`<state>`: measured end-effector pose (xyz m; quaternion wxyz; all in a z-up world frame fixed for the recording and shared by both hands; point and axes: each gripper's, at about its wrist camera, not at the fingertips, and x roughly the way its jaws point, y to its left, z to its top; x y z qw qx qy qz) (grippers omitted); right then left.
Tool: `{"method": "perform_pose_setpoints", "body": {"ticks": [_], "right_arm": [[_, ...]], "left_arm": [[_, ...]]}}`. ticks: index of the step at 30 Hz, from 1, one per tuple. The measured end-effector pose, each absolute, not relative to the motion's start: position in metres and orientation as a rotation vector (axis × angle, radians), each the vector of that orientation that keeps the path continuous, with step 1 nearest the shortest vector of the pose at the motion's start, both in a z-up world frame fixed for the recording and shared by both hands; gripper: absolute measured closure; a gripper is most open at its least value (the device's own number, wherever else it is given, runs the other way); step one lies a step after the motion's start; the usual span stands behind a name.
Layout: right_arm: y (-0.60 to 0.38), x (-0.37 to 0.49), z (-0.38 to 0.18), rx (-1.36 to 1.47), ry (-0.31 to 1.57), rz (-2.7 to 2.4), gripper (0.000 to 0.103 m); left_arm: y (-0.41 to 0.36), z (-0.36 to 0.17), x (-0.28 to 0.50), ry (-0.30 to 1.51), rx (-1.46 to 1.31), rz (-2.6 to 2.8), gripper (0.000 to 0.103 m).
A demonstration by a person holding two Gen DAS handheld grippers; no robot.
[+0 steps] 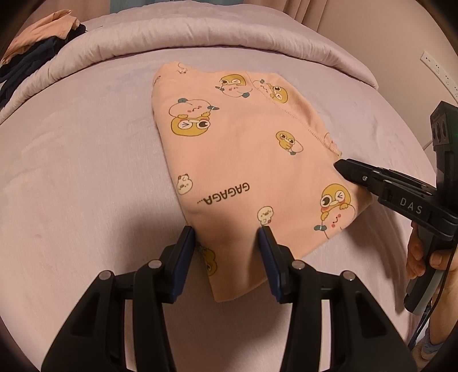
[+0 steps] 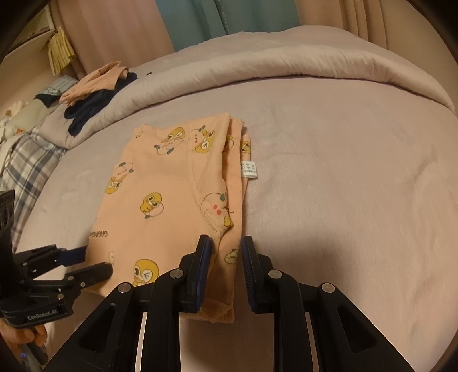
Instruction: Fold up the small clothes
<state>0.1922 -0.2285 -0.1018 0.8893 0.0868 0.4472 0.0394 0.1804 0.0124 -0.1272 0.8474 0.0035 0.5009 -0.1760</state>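
Note:
A small peach garment (image 1: 243, 160) printed with yellow ducks and "GAGAGA" lies folded flat on the pink bed sheet (image 1: 71, 186). It also shows in the right wrist view (image 2: 171, 200), with a white care label (image 2: 248, 169) at its right edge. My left gripper (image 1: 227, 231) is open, its jaws straddling the garment's near corner. My right gripper (image 2: 224, 240) is open, its jaws straddling the near right edge of the garment. The right gripper shows from the side in the left wrist view (image 1: 340, 166). The left gripper shows in the right wrist view (image 2: 94, 260), open at the garment's left edge.
A rolled pink duvet (image 1: 214, 37) lies across the far side of the bed. A pile of peach and navy clothes (image 2: 91, 91) sits on it at the far left. Plaid fabric (image 2: 25, 166) hangs at the left edge. Curtains (image 2: 200, 23) stand behind.

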Motion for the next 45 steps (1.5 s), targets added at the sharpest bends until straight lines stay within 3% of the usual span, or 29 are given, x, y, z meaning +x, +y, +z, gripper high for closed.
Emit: {"method": "perform_pose_setpoints", "body": {"ticks": [22,26,38,45], "right_arm": [[-0.237,0.184,-0.102,0.187,0.954,0.094,0.08],[-0.242,0.178,-0.103,0.203,0.966,0.096,0.069],[-0.254,0.167,-0.099,0.247,0.968,0.114,0.056],[-0.266,0.172,-0.104,0.344,0.984,0.153,0.052]], "left_arm": [[0.019,-0.125,0.166,1.078,-0.054,-0.38,0.057],[0.018,-0.123,0.161,1.076,-0.05,-0.374,0.056],[0.023,-0.115,0.156,1.055,-0.109,-0.383,0.043],[0.032,-0.113,0.166,1.062,-0.227,-0.399,0.041]]}}
